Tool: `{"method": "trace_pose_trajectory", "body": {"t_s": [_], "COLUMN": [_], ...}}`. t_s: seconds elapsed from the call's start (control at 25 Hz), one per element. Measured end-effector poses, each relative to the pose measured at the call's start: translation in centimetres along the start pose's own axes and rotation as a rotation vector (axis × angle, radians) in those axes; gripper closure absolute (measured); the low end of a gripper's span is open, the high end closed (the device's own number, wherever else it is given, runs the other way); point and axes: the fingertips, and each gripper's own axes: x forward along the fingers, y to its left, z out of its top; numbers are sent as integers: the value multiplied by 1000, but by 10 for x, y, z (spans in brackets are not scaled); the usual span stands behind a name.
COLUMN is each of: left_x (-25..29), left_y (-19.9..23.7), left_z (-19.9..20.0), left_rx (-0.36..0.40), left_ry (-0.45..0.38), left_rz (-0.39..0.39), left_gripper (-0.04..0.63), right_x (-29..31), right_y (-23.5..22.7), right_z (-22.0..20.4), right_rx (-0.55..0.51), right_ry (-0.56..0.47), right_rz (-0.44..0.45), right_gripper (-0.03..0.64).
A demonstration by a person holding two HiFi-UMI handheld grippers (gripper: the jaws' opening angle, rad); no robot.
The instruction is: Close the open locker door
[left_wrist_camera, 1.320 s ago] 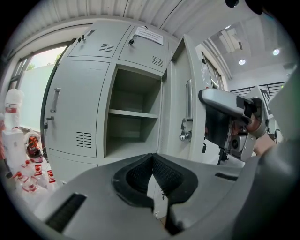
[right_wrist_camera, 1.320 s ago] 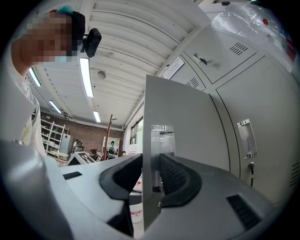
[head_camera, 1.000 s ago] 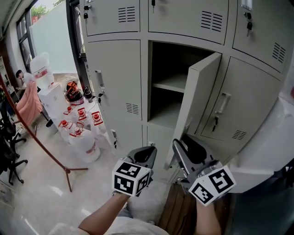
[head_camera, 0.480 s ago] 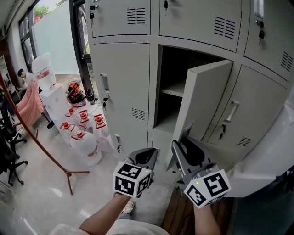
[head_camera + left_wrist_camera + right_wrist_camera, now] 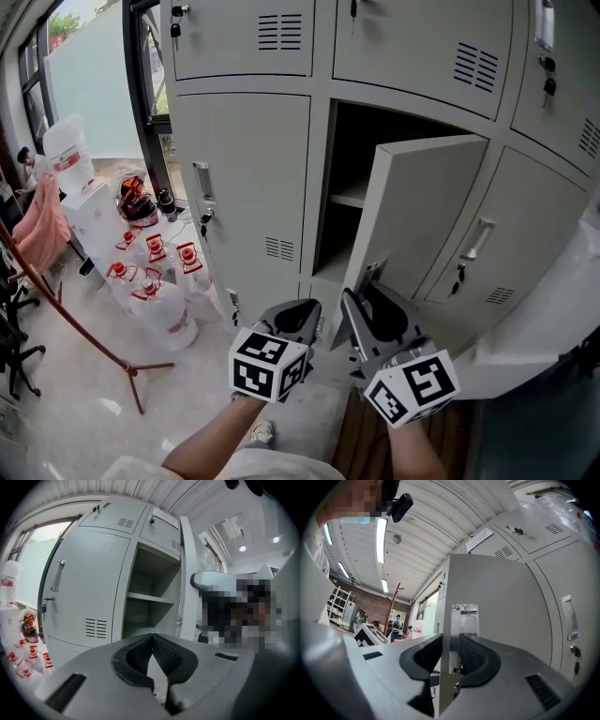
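Now right gripper (image 5: 364, 298), jaws just closing, pinches the edge of the pale grey metal locker door (image 5: 431, 216) to swing it shut; left gripper (image 5: 292, 314) closed, empty.

Two hand-held grippers in grey plastic – bare forearms, pale clothing below

The grey moulded-plastic left gripper (image 5: 298, 315) and its twin, the grey moulded-plastic right gripper (image 5: 368, 302), each carry a white cube with black square markers (image 5: 268, 364) at the rear. Black ribbed rubber pads (image 5: 165, 652) line the curved jaws, with a dark slot on each shell – and a white fabric garment (image 5: 234, 465) shows below.
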Motion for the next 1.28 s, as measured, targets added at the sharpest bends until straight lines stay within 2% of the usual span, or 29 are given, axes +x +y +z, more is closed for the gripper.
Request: {"method": "trace_pose_trajectory", "body": {"t_s": [0.8, 1.28], "left_x": [33, 52], "left_y": [75, 105], "left_z": [25, 45], "left_rx": [-6, 17], "left_ry": [-44, -79], "left_rz": [-123, -187], "left_gripper": [589, 589], "right_x": [86, 127], "right_y": [-20, -43], "right_z": [-15, -25], "right_rx": [-63, -71], "right_ry": [14, 32], "right_rz": [-229, -310], "right_gripper": [515, 518]}}
